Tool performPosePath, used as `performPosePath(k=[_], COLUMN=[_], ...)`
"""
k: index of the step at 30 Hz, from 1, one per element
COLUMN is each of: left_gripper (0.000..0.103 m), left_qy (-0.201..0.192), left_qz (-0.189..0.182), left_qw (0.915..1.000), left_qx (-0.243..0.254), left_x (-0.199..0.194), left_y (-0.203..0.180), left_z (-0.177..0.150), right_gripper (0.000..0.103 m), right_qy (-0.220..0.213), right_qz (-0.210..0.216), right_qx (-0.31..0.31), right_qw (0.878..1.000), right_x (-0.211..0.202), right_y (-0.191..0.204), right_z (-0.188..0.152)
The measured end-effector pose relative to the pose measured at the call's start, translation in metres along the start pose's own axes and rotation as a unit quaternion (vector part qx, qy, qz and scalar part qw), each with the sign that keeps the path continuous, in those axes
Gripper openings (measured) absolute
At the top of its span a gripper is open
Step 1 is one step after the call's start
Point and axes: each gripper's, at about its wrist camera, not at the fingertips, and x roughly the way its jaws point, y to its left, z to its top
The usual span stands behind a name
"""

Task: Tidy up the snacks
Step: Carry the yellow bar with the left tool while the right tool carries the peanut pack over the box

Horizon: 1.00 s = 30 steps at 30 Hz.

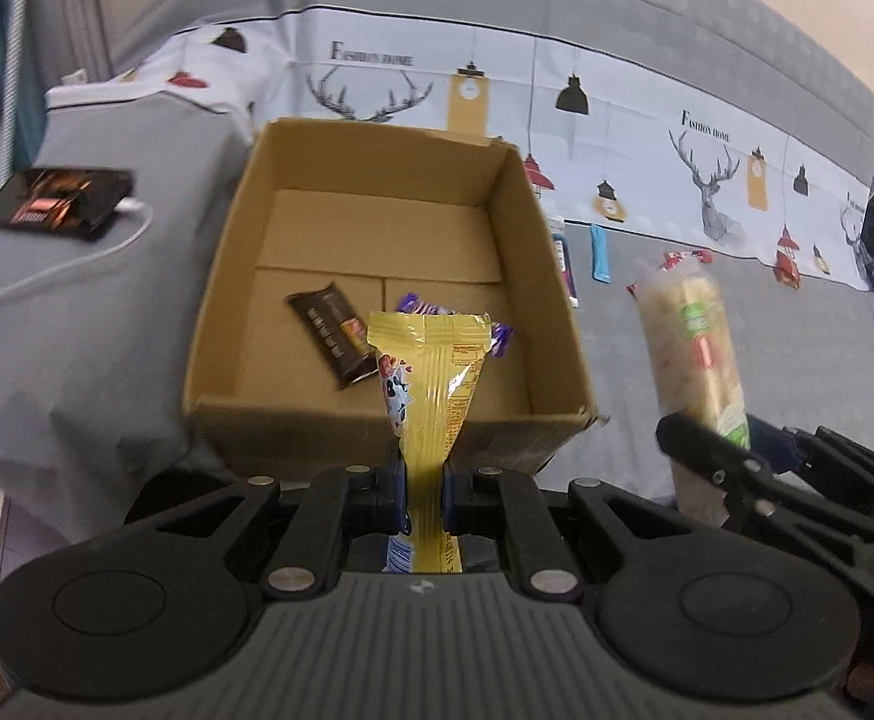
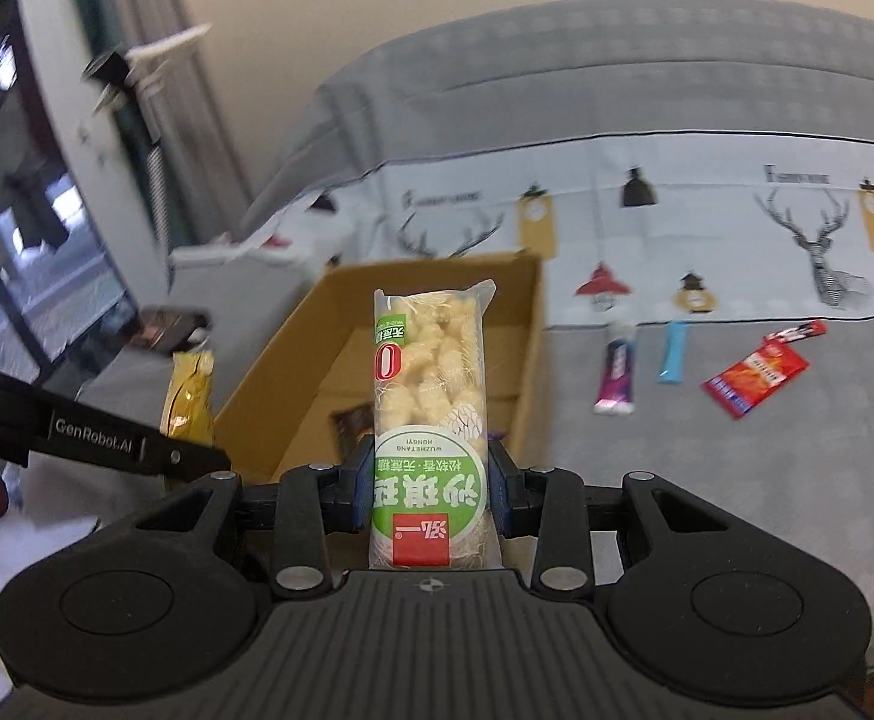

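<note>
From the left wrist view, the left gripper (image 1: pixel 425 495) is clenched on the lower part of a yellow snack packet (image 1: pixel 431 384), which stands upright just before the near wall of the cardboard box (image 1: pixel 377 438). The packet looks light and crinkly, its film probably slippery, so a hold low on the filled body seems safer than on the flat sealed top. Inside the box, near its front wall, lie a brown chocolate bar (image 1: pixel 332 333) and a purple wrapper (image 1: pixel 499 339) partly hidden behind the packet.

From the right wrist view, the right gripper (image 2: pixel 431 489) grasps a clear puffed-snack pack (image 2: pixel 431 396) around its green-labelled lower half, held upright before the box. Its contents look brittle and airy, so a gentle squeeze would suit. On the grey bedspread (image 2: pixel 736 510) to the right of the box lie a purple stick (image 2: pixel 616 375), a blue stick (image 2: pixel 675 351) and a red sachet (image 2: pixel 754 378).
</note>
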Motion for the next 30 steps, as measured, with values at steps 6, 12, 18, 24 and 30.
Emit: performPosePath(k=[6, 12, 18, 24, 30], left_gripper=[0.012, 0.012, 0.012, 0.012, 0.012], left_qy=[-0.017, -0.025, -0.025, -0.025, -0.023], left_qz=[-0.016, -0.019, -0.014, -0.016, -0.013], left_qw=[0.9997, 0.9995, 0.9995, 0.9995, 0.9996], left_qx=[-0.008, -0.011, -0.014, -0.011, -0.006], left_x=[-0.015, -0.021, -0.023, -0.021, -0.018], left_y=[0.015, 0.022, 0.024, 0.022, 0.021], left_z=[-0.022, -0.027, -0.03, -0.029, -0.028], right_gripper=[0.038, 0.038, 0.038, 0.038, 0.038], right_qy=[0.006, -0.001, -0.004, -0.004, -0.002], right_qz=[-0.016, -0.029, -0.031, -0.033, -0.032], right_qx=[-0.036, -0.053, -0.059, -0.055, -0.054], right_qw=[0.999, 0.998, 0.998, 0.998, 0.998], right_x=[-0.012, -0.017, -0.02, -0.021, -0.02], right_y=[0.036, 0.048, 0.053, 0.048, 0.048], right_z=[-0.012, -0.013, -0.014, -0.015, -0.016])
